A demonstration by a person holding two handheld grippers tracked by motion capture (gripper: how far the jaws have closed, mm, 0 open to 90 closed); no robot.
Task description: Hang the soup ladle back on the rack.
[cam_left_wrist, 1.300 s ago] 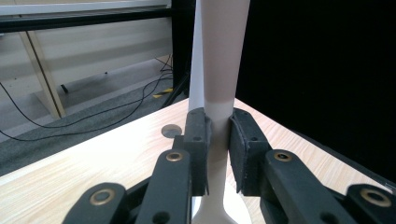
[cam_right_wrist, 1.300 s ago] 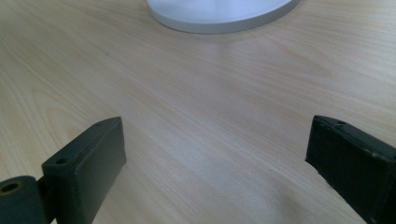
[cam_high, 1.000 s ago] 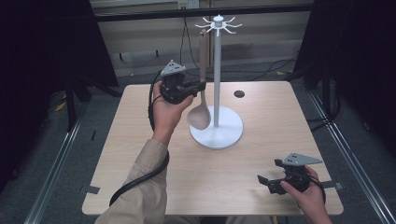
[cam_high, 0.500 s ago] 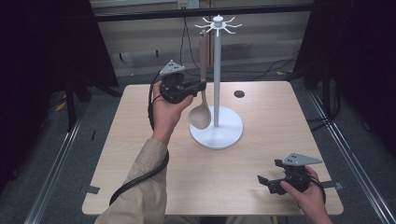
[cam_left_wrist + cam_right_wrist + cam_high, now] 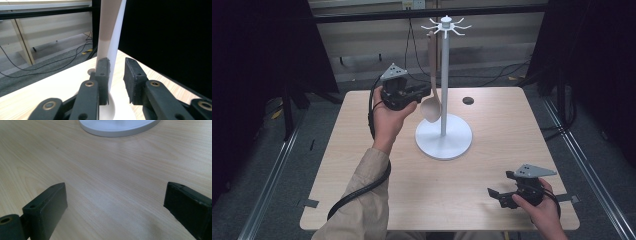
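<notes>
Up near the far left of the desk, the left tongs sit level at the handle of a wooden spoon that hangs bowl-down from a hook of the white stand. Seen from the left gripper view, the spoon's handle runs up between the two pads; one pad lies against it while the other stands off with a clear gap, so the tongs are loosened, not clamped. Their jaws have just been opening, with the handle between them. The spoon's bowl hangs just above the stand's round base, close beside the pole, and the left hand carries the tool from below.

At the near right corner of the desk, the right tongs rest low in the right hand, well apart from the stand. Their pads are spread wide over bare wood, nothing between them, with the rim of the stand's base farther ahead.
</notes>
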